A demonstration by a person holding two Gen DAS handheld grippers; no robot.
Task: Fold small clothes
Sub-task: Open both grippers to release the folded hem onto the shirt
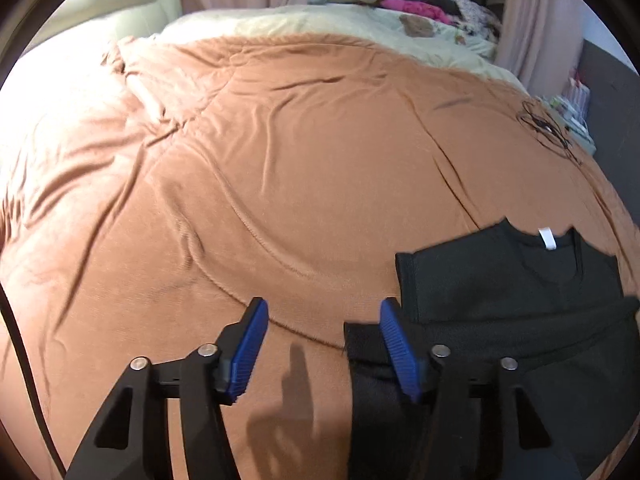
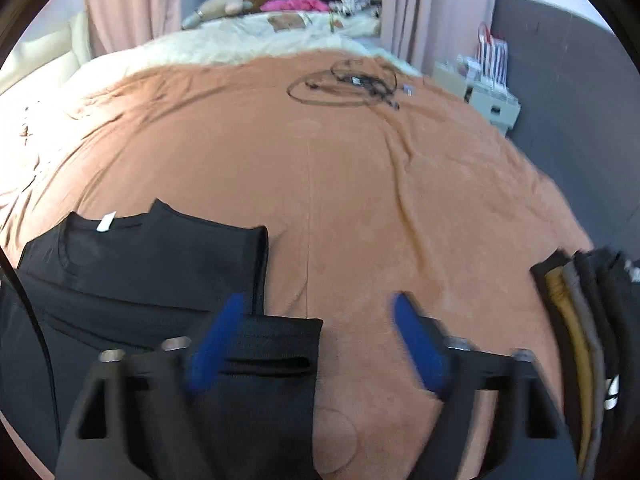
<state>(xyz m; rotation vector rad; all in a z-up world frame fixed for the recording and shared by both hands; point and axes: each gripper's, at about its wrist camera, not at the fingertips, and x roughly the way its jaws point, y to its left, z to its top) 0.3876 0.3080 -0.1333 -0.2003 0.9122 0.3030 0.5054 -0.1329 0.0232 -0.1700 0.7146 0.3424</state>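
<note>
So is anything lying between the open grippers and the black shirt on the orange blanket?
Nothing visible. The black shirt lies right at the left gripper and the right gripper, bare orange blanket around it.

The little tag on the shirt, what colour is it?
White tag, on the black shirt; clearest in the left wrist view.

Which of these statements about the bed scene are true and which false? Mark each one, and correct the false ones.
1. The black shirt lies on a brown blanket. True.
2. The left gripper is clamped on the shirt. False: its jaws stand open with nothing between them.
3. A coiled cable lies at the far end of the blanket. True.
4. The shirt's label is red. False: it is white.
5. The right gripper is shut. False: it is open.
</note>
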